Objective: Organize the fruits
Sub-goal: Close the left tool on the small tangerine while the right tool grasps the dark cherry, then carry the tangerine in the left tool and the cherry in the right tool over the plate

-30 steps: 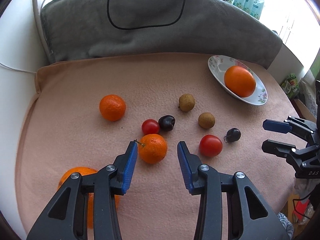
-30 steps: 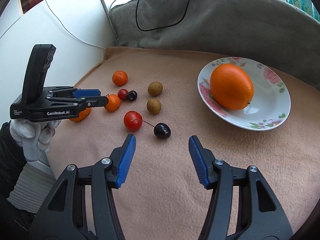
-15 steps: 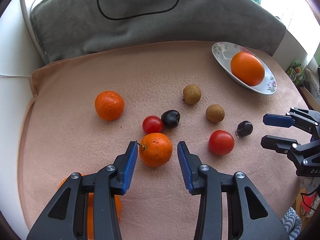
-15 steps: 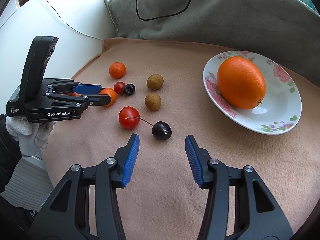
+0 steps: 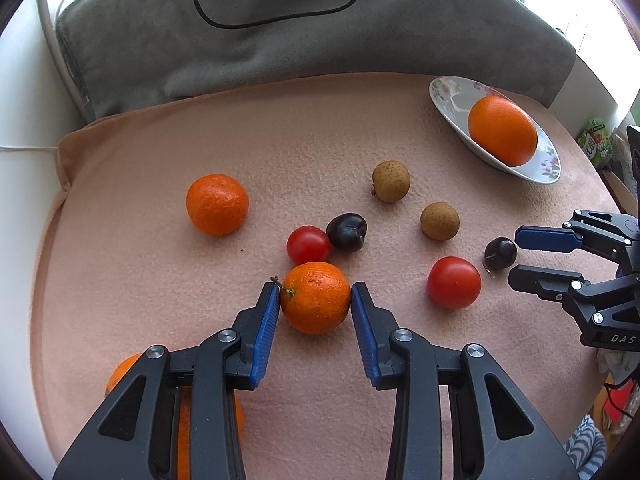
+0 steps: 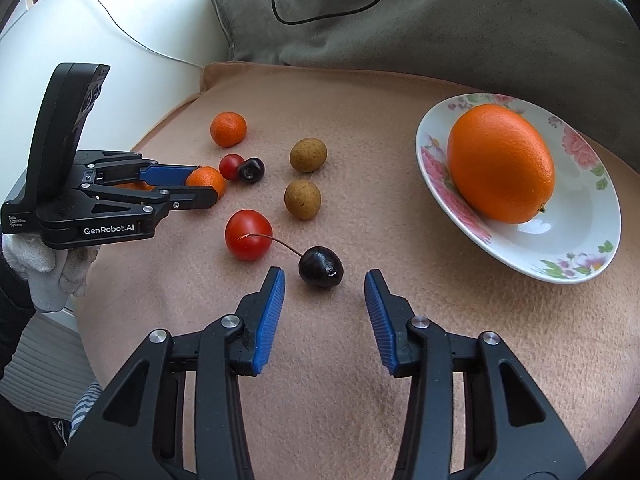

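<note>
My left gripper [image 5: 314, 294] is open, its blue pads on either side of a small stemmed mandarin [image 5: 315, 298] on the pink cloth; the pads sit at its sides, near or at touching. My right gripper [image 6: 324, 280] is open just short of a dark cherry [image 6: 321, 267] with a long stem. A flowered plate [image 6: 568, 248] at the right holds a large orange [image 6: 501, 163]. Loose on the cloth are another mandarin [image 5: 217, 204], two red tomatoes [image 5: 453, 282] [image 5: 307, 244], a second cherry [image 5: 346, 231] and two brown longans [image 5: 391, 181] [image 5: 439, 221].
A further orange [image 5: 120, 372] lies half hidden under my left gripper's arm. A grey cushion [image 5: 280, 40] with a black cable borders the far side. The cloth's edge [image 5: 60, 184] drops off at the left, beside a white wall.
Both grippers moved forward and down. The left one now has the stemmed mandarin between its pads. The right one came close to the stemmed cherry.
</note>
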Action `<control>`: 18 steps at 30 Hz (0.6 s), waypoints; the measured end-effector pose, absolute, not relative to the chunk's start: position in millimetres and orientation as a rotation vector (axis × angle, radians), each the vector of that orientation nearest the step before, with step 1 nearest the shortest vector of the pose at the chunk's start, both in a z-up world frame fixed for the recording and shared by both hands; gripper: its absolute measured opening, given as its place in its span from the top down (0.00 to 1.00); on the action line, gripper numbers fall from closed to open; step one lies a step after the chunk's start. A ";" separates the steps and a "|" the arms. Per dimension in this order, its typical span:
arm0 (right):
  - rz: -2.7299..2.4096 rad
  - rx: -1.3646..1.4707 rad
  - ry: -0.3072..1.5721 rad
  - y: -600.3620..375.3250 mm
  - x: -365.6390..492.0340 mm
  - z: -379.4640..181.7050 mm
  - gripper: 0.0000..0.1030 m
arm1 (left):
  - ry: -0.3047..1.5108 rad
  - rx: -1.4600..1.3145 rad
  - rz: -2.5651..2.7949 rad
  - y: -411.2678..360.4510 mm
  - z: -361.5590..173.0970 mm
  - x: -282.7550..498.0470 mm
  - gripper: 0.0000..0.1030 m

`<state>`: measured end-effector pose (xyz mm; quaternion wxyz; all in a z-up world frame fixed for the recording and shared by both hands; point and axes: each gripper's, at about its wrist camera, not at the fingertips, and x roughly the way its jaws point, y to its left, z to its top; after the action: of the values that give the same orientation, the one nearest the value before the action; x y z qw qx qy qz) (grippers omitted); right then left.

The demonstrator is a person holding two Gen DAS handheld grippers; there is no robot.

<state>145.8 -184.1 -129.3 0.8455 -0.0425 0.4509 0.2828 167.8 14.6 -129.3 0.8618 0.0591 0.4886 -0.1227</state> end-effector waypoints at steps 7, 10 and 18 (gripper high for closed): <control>0.602 -0.096 0.965 -181.4 149.3 -133.5 0.63 | 1.018 0.117 -0.259 16.3 -129.5 167.7 0.66; 0.603 -0.098 0.968 -180.8 150.6 -134.7 0.66 | 1.015 0.116 -0.258 16.9 -129.2 167.1 0.67; 0.603 -0.094 0.971 -179.7 151.8 -135.6 0.76 | 1.005 0.100 -0.252 18.3 -128.8 164.2 0.67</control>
<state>151.8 -179.7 -135.6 0.8401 -0.0442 0.4593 0.2851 164.2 18.3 -128.8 0.8675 0.0477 0.4803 -0.1206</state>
